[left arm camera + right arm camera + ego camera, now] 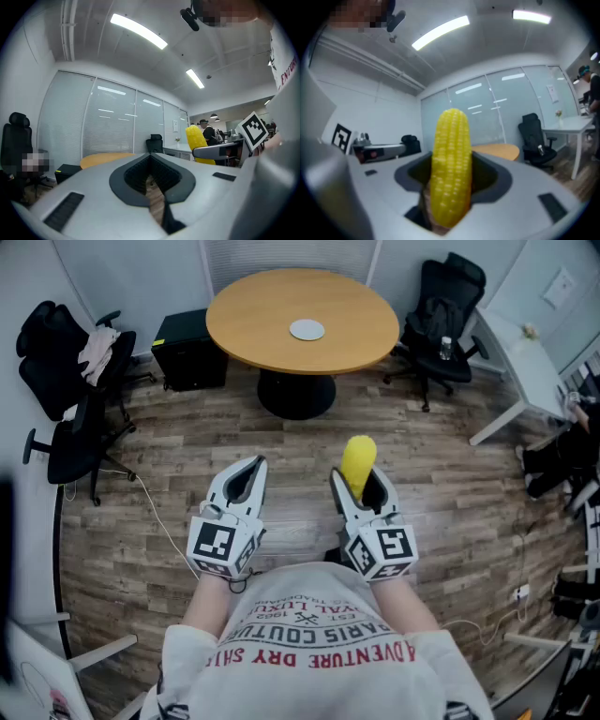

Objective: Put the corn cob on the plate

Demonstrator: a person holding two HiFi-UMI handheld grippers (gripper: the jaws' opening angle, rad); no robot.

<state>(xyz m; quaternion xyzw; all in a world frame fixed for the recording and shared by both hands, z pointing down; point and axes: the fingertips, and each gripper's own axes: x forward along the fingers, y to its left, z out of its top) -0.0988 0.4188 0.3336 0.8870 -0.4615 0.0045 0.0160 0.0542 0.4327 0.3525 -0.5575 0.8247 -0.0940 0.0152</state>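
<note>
Gripping the corn cob (451, 168) in the right gripper (361, 486), with jaws spread wide and pressed on either side of its lower half. Held upright, yellow tip poking clear above the jaw tips.

Just to the left of that gripper, level with it and apart from it, the left gripper (249, 471): jaws drawn together to a narrow slit, tips meeting, with nothing caught in them and only a sliver of wood floor (450, 512) seen through the gap.

Close behind both grippers, forearms and a white printed shirt (319, 652).

Below and ahead of the jaws, plank flooring, with a thin cable (155, 512) trailing out to the left of the left gripper.

Well ahead of both grippers, a round wooden table (356, 329) on a black pedestal, carrying a small pale plate (307, 330) near its middle, well apart from the corn cob.

Beside the table, ahead and left of the left gripper, a black box (190, 351) on the floor.

Farther out to the left, black office chairs (66, 381), one draped with pale cloth.

Ahead and right of the right gripper, another black chair (445, 315), then a white desk (530, 367) beyond it
</note>
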